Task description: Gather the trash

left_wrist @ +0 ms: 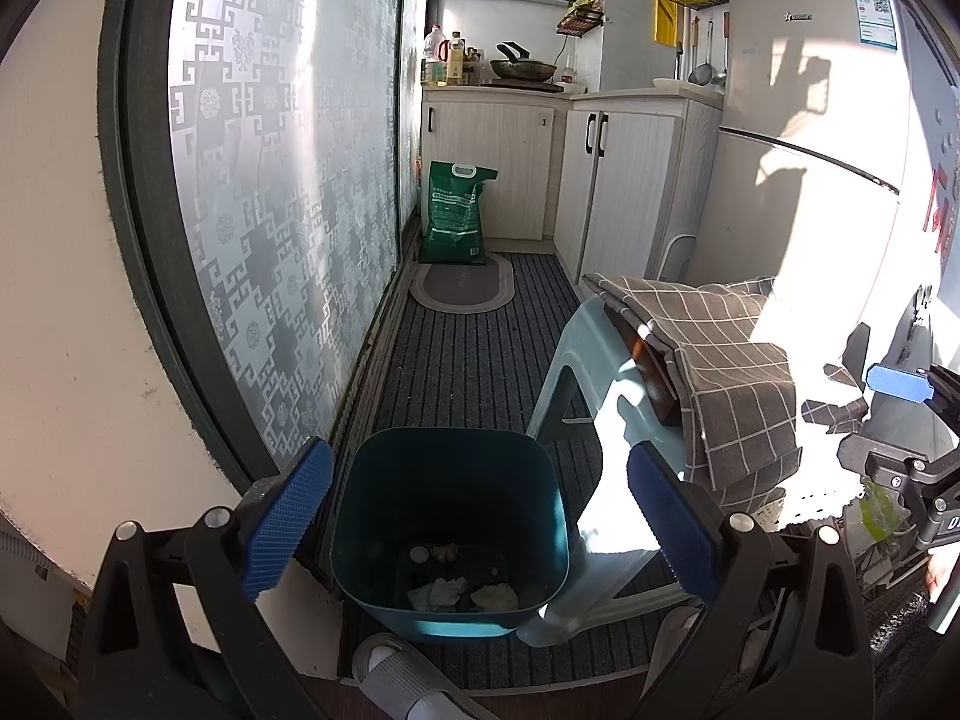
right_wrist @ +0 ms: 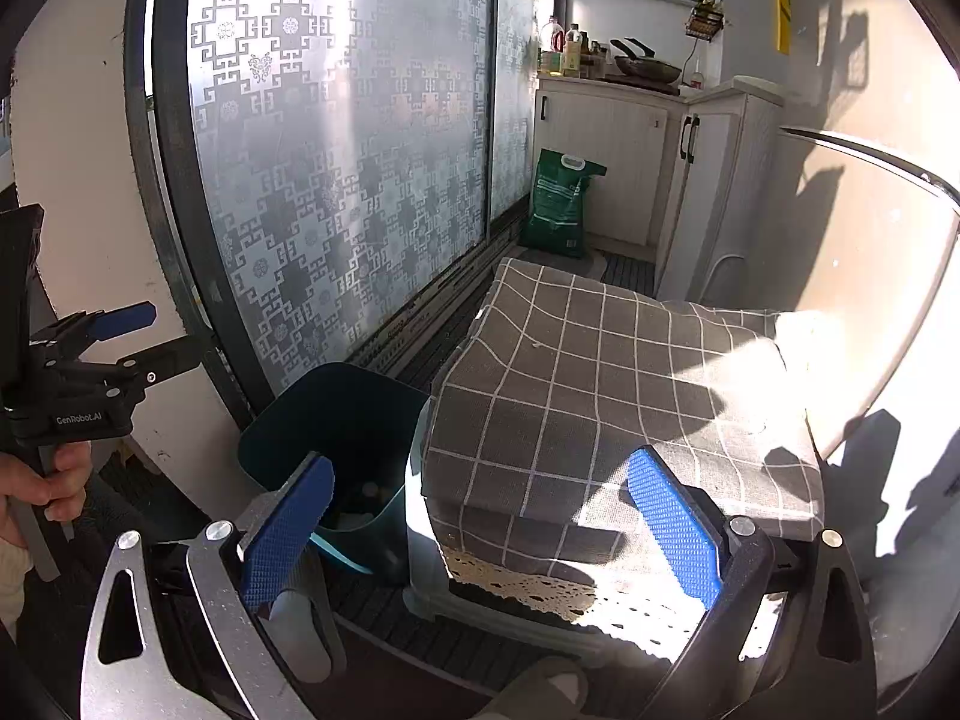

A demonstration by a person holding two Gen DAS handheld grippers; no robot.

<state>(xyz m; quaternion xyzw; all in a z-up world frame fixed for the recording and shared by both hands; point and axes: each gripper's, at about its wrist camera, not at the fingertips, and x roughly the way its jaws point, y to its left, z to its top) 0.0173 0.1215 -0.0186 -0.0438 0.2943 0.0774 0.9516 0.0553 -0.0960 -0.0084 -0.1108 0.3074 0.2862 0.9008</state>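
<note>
Left wrist view shows the left gripper (left_wrist: 480,522), fingers released, over a teal bin (left_wrist: 450,540) holding crumpled trash (left_wrist: 441,591), while the right gripper (right_wrist: 480,534), fingers also released, faces a checked cloth (right_wrist: 600,390).

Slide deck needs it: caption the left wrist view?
Open left gripper above teal bin holding crumpled trash.

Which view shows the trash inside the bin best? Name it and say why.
The left wrist view. It looks straight down into the bin, so the trash, crumpled pale scraps, lies plain on the bottom. In the right wrist view the bin is seen from the side, its inside dark and partly hidden behind a finger; only a few pale bits show.
</note>
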